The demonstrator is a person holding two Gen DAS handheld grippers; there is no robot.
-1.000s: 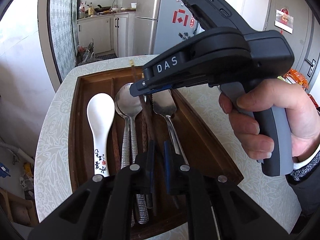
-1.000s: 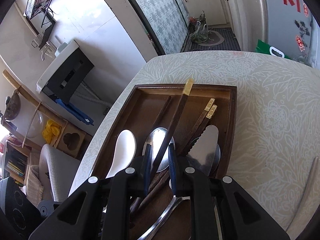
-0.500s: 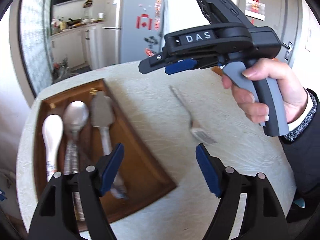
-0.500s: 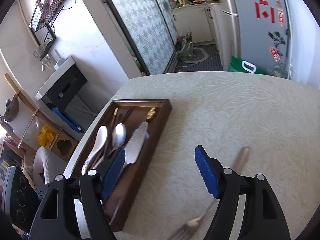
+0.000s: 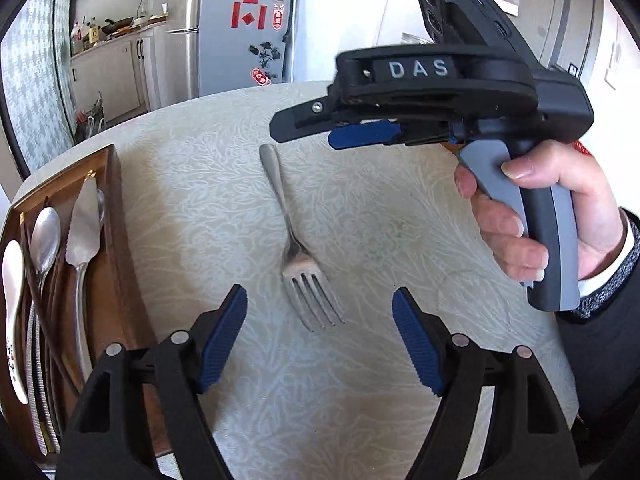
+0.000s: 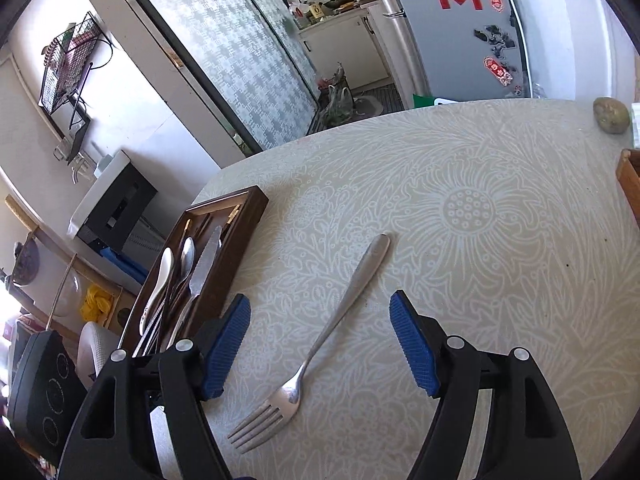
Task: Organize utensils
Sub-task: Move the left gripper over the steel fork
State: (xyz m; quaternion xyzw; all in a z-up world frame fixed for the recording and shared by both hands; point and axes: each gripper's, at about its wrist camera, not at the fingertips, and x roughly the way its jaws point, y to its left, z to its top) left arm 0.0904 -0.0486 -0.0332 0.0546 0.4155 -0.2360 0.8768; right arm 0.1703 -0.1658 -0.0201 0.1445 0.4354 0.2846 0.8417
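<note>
**Fork alone on the patterned table, both grippers wide and empty**

A metal fork lay flat on a round table covered in a pale cloth with a white leaf-and-flower print. In the left wrist view it sat at the centre of the frame, tines toward the camera and handle pointing up the frame; in the right wrist view it ran diagonally from lower left to centre.

The left gripper stood at the bottom of its frame with its blue pads spread wide, having just been opening, and nothing lay between them; the fork's tines were just beyond the tips. The right gripper was likewise spread wide after opening, gripping nothing, with the fork's neck on the cloth between its fingers, untouched. A hand in a dark sleeve held it at the right of the left wrist view.

A dark wooden tray sat at the table's left edge, holding a white ceramic spoon, a metal spoon, a serrated server and dark chopsticks.

Beyond the table stood a grey fridge with red stickers, white kitchen cabinets at upper left, a patterned sliding door and a wire wall rack. A potato-like lump rested at the table's far right.
</note>
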